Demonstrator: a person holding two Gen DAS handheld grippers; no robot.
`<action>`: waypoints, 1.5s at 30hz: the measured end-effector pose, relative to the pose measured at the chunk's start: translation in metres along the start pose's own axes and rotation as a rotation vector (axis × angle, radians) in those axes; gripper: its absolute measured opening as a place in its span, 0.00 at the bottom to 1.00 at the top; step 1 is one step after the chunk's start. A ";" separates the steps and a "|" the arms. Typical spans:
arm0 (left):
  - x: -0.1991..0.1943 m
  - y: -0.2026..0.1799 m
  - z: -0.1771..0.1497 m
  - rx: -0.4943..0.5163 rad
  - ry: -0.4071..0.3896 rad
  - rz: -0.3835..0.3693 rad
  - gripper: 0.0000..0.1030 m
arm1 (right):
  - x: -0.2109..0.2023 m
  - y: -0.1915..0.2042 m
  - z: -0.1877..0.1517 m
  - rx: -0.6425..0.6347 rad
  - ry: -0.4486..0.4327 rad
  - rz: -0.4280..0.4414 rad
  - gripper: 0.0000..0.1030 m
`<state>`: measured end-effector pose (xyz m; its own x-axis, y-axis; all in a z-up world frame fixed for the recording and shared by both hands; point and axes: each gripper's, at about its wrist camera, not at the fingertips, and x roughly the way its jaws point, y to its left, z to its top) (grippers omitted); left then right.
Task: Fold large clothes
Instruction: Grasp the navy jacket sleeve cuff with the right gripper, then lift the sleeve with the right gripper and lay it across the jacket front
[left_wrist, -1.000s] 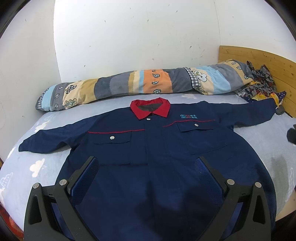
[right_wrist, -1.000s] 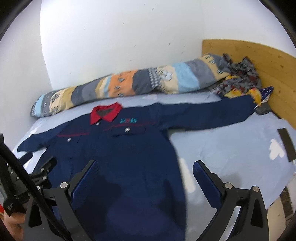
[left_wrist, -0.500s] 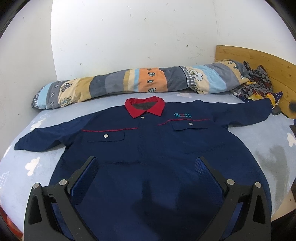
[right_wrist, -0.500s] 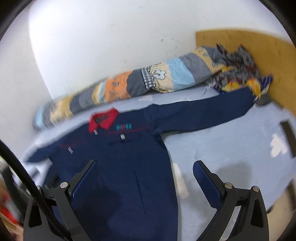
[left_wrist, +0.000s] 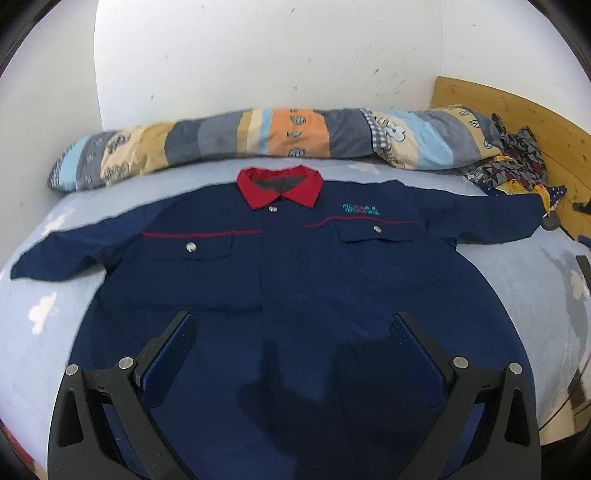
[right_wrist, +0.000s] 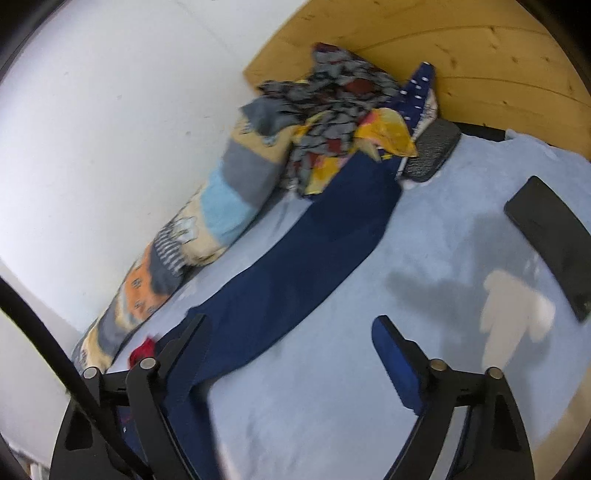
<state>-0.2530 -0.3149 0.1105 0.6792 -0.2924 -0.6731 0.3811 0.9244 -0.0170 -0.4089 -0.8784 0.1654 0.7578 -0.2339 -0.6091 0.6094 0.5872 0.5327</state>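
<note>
Navy jacket (left_wrist: 295, 280) spread flat on bed (right_wrist: 332, 406). Sleeve (right_wrist: 314, 258) stretched toward headboard corner, ahead of right tongs (right_wrist: 291, 347), seen closing, nothing gripped. Left tongs (left_wrist: 291, 332) held open above hem.

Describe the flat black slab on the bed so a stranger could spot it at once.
Start at the wooden headboard and come down onto the pale blue sheet. The flat black slab lies alone near the bed's edge, beside a white cloud print. Unlike the rounded grey textured object by the sleeve's end, it is smooth, thin and rectangular.

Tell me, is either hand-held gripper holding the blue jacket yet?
No, nothing is held. The left hand-held gripper is open above the jacket; the right hand-held gripper is closing on nothing beside its sleeve.
</note>
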 end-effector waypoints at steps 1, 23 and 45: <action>0.004 0.000 0.000 -0.004 0.011 -0.002 1.00 | 0.010 -0.005 0.007 0.000 -0.001 -0.006 0.80; 0.043 -0.007 -0.009 0.042 0.108 0.014 1.00 | 0.197 -0.083 0.110 0.078 0.086 -0.143 0.21; -0.040 0.070 0.003 -0.093 -0.059 0.078 1.00 | -0.014 0.361 0.060 -0.374 -0.050 0.427 0.09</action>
<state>-0.2517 -0.2390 0.1383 0.7415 -0.2301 -0.6302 0.2677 0.9628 -0.0366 -0.1853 -0.7104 0.4011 0.9345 0.0531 -0.3519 0.1298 0.8698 0.4759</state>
